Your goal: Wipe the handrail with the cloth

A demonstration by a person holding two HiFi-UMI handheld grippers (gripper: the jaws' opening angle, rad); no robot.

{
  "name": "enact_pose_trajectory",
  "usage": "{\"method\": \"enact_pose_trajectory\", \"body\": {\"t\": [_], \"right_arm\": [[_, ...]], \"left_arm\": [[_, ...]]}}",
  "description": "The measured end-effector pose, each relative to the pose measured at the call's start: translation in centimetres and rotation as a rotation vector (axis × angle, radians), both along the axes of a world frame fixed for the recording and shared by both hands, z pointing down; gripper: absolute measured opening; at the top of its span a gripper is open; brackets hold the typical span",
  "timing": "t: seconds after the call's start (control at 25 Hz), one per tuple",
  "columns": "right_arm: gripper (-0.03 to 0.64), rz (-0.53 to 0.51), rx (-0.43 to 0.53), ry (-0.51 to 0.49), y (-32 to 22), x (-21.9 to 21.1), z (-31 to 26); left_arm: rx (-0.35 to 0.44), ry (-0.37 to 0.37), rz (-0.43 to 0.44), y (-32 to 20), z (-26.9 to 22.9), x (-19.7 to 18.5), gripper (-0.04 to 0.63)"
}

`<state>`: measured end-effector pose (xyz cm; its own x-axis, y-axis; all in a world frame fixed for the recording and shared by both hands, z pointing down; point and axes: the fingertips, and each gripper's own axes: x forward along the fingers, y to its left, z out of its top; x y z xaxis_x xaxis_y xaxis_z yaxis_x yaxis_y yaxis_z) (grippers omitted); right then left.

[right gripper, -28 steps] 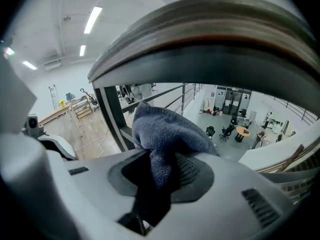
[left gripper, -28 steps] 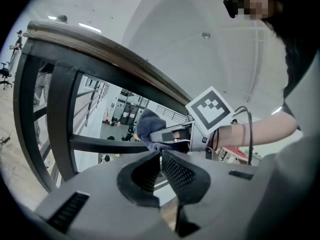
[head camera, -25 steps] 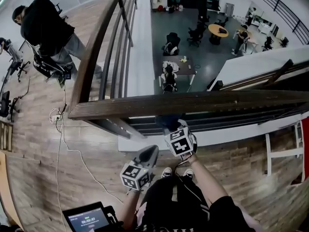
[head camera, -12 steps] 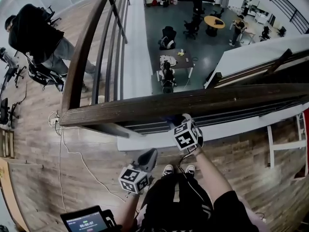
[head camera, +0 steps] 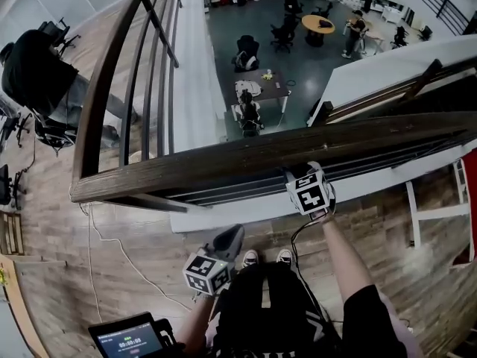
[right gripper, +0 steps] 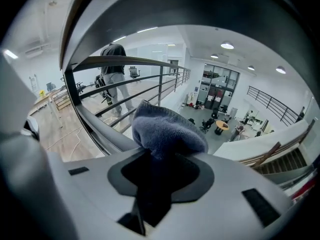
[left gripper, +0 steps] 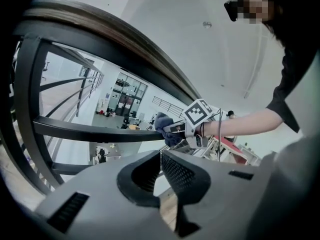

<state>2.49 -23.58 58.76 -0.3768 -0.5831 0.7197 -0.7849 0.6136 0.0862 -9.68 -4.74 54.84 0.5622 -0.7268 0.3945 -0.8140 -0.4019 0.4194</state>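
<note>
Cloth (right gripper: 167,129) blue-grey; handrail (head camera: 223,162) dark brown; floor (head camera: 52,259) wood-grain.

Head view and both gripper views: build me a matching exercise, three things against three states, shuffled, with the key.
Things:
1. cloth
2. left tongs
3. handrail

States:
A. shut on nothing, held low, off the rail
B. dark brown wood, running across the head view
C. blue-grey, clamped in the right tongs

Pairs: 1-C, 2-A, 3-B.
</note>
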Motion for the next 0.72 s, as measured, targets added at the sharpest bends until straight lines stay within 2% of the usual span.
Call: {"method": "enact_pose_trajectory", "body": {"t": [0.2, 0.4, 0.6, 0.72], "right_arm": [[0.109, 0.076, 0.02, 0.039, -3.2, 8.8, 0.1], [0.109, 0.145, 0.04, 0.081, -5.6, 17.5, 0.2], [0.109, 0.202, 0.054, 0.124, -7.4, 25.2, 0.2], [0.109, 0.26, 0.051, 0.141, -7.9, 29.1, 0.4]], "left_arm": [[-0.006, 0.013, 0.018, -1.4, 0.1, 4.4, 0.0], [0.011, 0.059, 0.028, -2.5, -0.5, 9.0, 0.0], [-0.005, 0.025, 0.068, -2.8, 0.1, 13.1, 0.0], [-0.012, 0.041, 0.077, -2.5, 0.6, 14.2, 0.0]]}}
